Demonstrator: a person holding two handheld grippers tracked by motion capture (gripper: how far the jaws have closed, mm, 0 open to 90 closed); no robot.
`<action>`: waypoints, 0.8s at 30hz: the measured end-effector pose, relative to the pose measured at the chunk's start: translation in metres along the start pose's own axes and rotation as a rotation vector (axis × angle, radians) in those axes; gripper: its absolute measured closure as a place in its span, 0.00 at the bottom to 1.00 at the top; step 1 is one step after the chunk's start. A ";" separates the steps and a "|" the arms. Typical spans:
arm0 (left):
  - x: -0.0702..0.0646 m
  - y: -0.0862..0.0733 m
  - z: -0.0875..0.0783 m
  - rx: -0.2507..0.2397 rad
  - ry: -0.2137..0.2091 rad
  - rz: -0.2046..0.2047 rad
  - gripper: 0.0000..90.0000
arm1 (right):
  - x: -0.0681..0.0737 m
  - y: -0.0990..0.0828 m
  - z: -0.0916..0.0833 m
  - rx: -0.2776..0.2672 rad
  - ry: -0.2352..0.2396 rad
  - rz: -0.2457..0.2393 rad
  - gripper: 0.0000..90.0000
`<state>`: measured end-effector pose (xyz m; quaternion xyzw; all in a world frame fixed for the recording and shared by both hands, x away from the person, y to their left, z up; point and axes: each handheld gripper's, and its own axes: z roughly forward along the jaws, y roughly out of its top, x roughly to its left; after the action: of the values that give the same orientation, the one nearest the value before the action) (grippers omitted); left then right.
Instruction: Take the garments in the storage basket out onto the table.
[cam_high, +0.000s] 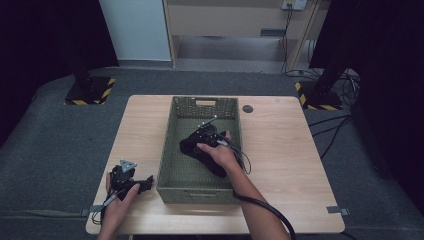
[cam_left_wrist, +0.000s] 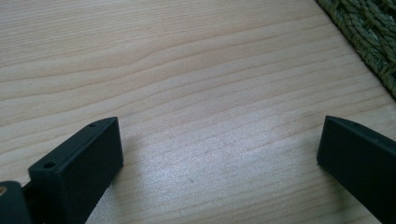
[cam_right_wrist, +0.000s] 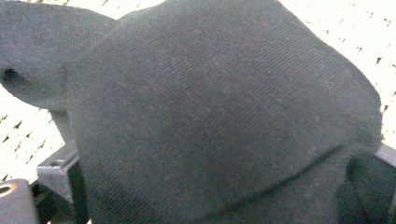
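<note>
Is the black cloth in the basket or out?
In: the black cloth lies inside the green basket, under the right gripper.

A basket (cam_high: 172, 150) stands on the middle of the table (cam_high: 280, 150), running from near the far edge to near the person's edge. Inside the basket, about halfway along and toward its right wall, lies a bundle of cloth (cam_high: 192, 147), and the right gripper (cam_high: 207, 134) sits on top of that cloth. The left gripper (cam_high: 142, 184) rests on the table just left of the basket's near left corner. A small round disc (cam_high: 247, 108) lies on the table just right of the basket's far right corner.
</note>
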<state>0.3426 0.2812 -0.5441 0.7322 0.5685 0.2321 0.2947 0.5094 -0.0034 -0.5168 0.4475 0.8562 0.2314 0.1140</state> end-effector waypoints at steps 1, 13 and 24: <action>0.000 0.000 0.000 0.000 0.000 0.000 0.00 | 0.001 0.000 0.001 0.005 -0.003 -0.002 0.05; 0.000 0.000 0.000 0.000 0.000 0.000 0.00 | 0.005 0.002 -0.010 0.013 -0.008 -0.068 0.41; 0.000 0.000 0.000 0.000 0.000 0.000 0.00 | 0.010 -0.001 -0.034 -0.059 0.011 -0.078 0.60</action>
<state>0.3426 0.2812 -0.5441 0.7323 0.5684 0.2320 0.2947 0.4893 -0.0052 -0.4877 0.4089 0.8665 0.2543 0.1315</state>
